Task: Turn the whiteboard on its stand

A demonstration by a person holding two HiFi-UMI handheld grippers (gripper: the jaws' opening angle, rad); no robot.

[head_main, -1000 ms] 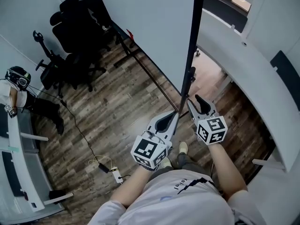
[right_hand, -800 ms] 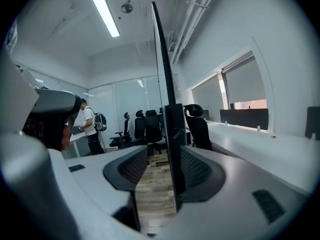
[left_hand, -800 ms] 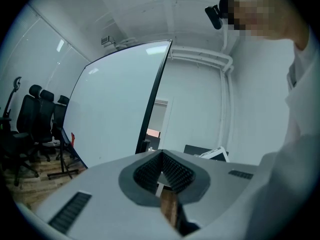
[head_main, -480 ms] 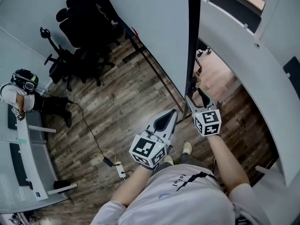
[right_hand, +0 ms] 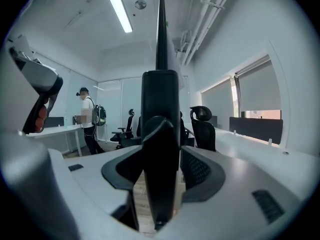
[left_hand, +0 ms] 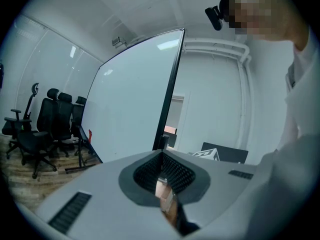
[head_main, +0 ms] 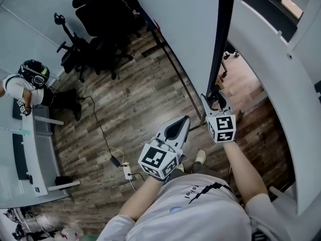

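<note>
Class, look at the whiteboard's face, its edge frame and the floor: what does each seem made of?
Whiteboard face: smooth glossy white, likely melamine or painted steel; it mirrors ceiling lights. Edge frame: matte black, probably painted metal or plastic. Floor: brown grained planks with seams, wood or wood-look laminate.
</note>
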